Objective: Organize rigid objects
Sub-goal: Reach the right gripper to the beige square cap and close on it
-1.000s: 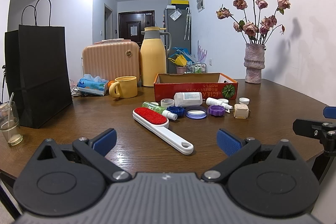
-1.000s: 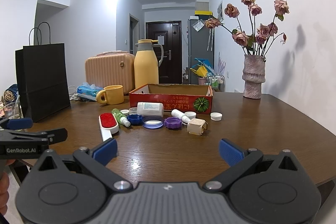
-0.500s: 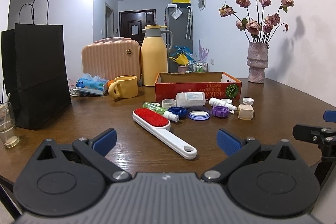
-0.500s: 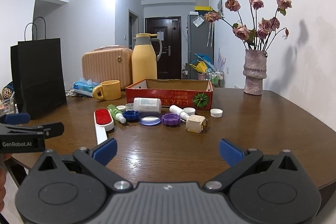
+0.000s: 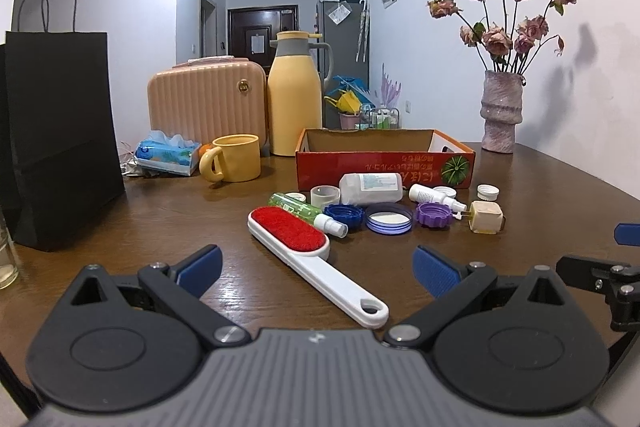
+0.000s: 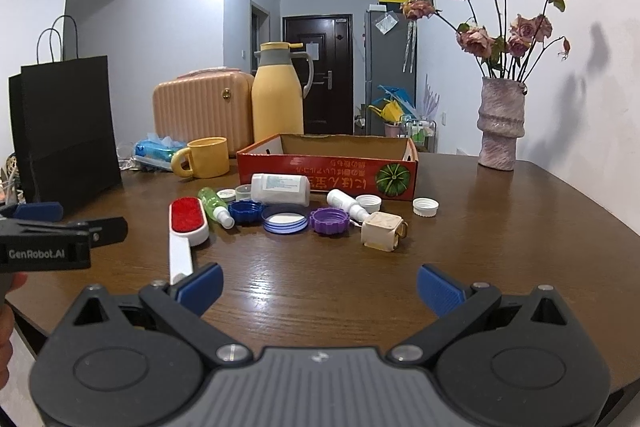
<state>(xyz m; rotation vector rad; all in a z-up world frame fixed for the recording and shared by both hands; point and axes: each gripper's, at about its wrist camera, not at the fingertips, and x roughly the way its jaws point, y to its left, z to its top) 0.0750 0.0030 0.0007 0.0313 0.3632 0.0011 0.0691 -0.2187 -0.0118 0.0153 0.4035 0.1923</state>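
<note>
Lying flat on the brown bench [image 5: 120, 227], a lint brush [image 5: 308, 255] with red pad and white handle, handle end reaching toward the left tongs [image 5: 316, 267] and sitting between their spread blue tips without touching either. Seen from the right wrist camera, same brush [image 6: 186, 227] off to the left, handle passing behind the left blue tip of the right tongs [image 6: 320, 283]. Both pairs of tongs wide apart, gripping nothing, hovering low over the near edge of the bench.

Just beyond the brush: green spray bottle [image 5: 306, 213] on its side, touching the brush head; blue cap [image 5: 345, 214]; lavender lid [image 5: 389, 219]; purple cap [image 5: 435, 215]; white bottle [image 5: 371, 188] lying down; small dropper bottle [image 5: 437, 198]; beige cube [image 5: 486, 223]; loose white cap [image 5: 488, 192] further right. Behind the cluster, open red cardboard box [image 5: 384, 163], nothing visible inside from this low angle.

Further back: yellow mug [image 5: 234, 158], yellow thermos [image 5: 295, 99], peach case [image 5: 206, 99], tissue pack [image 5: 168, 153]. Black paper bag [image 5: 60, 139] at far left, vase of dried roses [image 5: 502, 111] at far right.
</note>
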